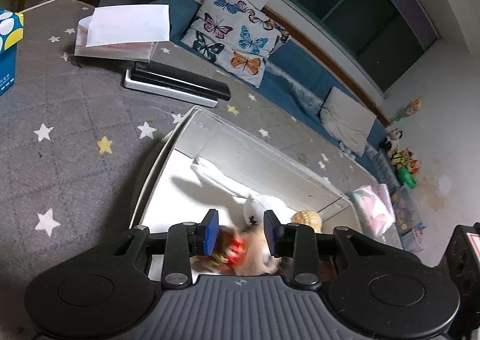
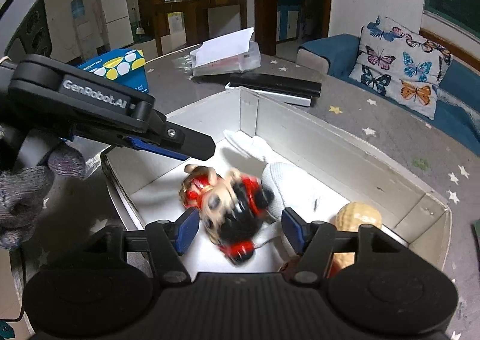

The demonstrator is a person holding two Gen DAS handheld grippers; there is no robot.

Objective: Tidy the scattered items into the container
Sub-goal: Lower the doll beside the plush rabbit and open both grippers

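The red-and-black doll is seen motion-blurred inside the white box, at lower centre of the right wrist frame, directly ahead of and between the blue pads of the right gripper, whose jaws are spread wide with clear gap on both sides; nothing is clamped. Contact with the box floor cannot be told because of the blur. Its long axis is judged to run from upper left to lower right of that frame, oblique to the jaw line. In the left wrist view the left gripper is also held apart, with the same doll low between its pads, untouched. The right gripper is judged nearer. A white plush lies just beyond the doll, a peanut-shaped toy at lower right. The box sits on a grey star-patterned worktop.
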